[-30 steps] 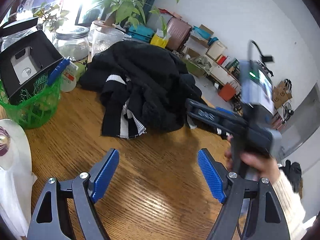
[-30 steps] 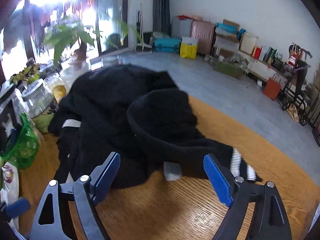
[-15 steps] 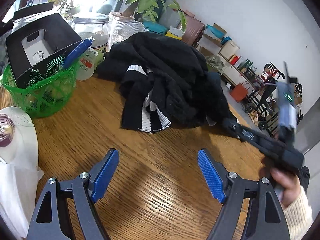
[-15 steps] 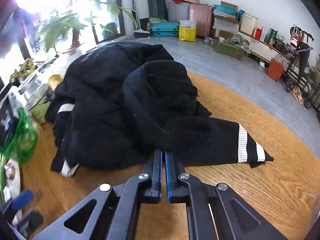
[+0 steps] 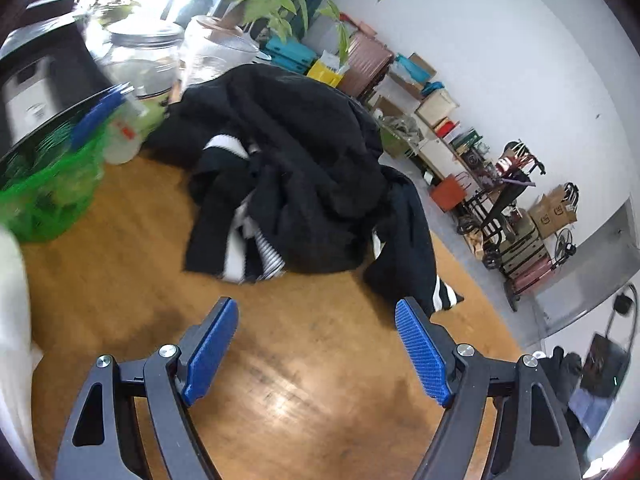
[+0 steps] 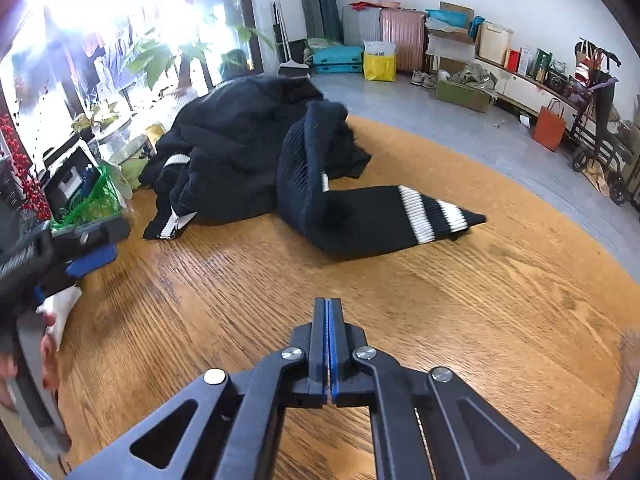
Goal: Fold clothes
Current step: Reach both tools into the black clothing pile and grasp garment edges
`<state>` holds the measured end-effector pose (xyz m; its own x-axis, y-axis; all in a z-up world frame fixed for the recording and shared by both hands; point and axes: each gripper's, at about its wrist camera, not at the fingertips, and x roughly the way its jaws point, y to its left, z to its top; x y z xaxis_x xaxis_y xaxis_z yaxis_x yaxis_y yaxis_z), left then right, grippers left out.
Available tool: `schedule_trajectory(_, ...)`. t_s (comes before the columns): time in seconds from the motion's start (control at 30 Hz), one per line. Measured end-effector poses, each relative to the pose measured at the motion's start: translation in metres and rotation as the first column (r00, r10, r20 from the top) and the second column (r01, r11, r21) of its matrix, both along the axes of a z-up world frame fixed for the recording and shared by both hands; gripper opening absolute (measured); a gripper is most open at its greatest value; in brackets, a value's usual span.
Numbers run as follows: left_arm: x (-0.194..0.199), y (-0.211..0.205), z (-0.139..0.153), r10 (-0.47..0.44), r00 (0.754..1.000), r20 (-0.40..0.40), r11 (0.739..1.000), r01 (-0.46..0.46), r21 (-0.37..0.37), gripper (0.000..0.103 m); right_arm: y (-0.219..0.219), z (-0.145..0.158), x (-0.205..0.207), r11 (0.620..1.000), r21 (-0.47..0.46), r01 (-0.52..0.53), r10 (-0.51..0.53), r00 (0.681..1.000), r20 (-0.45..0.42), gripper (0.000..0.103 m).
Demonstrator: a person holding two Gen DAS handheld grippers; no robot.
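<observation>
So your right gripper [image 6: 329,320] is pinched fully closed with nothing between the pads, hanging over bare wood on the round wooden table [image 6: 500,300] and well short of the black sweater [image 6: 240,160], which sits crumpled in a heap toward the far side of the table with one white-striped sleeve [image 6: 400,220] stretched out flat to the right. Your left gripper [image 5: 316,344] has its blue pads spread wide and empty above the tabletop, the sweater pile [image 5: 304,168] just ahead of it and a green basket [image 5: 48,196] off to its left.
</observation>
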<state>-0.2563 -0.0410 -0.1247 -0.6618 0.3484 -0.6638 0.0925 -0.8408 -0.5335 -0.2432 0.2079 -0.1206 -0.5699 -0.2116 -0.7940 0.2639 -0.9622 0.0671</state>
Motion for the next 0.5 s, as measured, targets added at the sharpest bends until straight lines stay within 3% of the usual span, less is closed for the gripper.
schedule_trajectory(0.07,-0.021,0.010,0.004,-0.035,0.999,0.010,0.999,0.036,-0.039,0.081,0.002,0.010,-0.004,1.000,0.009,0.006,-0.005,0.999,-0.036,0.007)
schedule_trajectory(0.1,-0.036,0.015,0.004,-0.039,0.999,0.024,0.996,0.041,-0.078,0.079,0.001,0.016,-0.007,1.000,0.015,0.016,-0.015,0.998,-0.063,0.024)
schedule_trajectory(0.13,-0.047,0.018,0.004,-0.040,0.999,0.037,0.993,0.043,-0.106,0.075,-0.001,0.021,-0.012,1.000,0.012,0.012,-0.011,0.997,-0.081,0.048)
schedule_trajectory(0.2,-0.067,0.020,-0.001,-0.032,0.997,0.073,0.995,0.038,-0.090,0.058,-0.011,0.028,-0.022,1.000,0.000,-0.006,0.006,0.996,-0.094,0.052)
schedule_trajectory(0.27,-0.083,0.023,-0.008,-0.038,0.994,0.101,0.997,0.045,-0.064,0.058,-0.029,0.027,-0.034,0.999,0.012,-0.034,0.035,0.995,-0.097,0.055)
schedule_trajectory(0.37,-0.094,0.027,-0.014,-0.058,0.994,0.093,0.990,0.069,-0.119,0.058,-0.053,0.015,-0.054,0.999,0.047,-0.023,0.027,0.996,-0.091,0.066)
schedule_trajectory(0.5,-0.101,0.018,-0.030,-0.031,0.990,0.134,0.988,0.051,-0.148,0.058,-0.070,-0.013,-0.084,0.998,0.063,0.019,-0.017,0.999,-0.030,0.068)
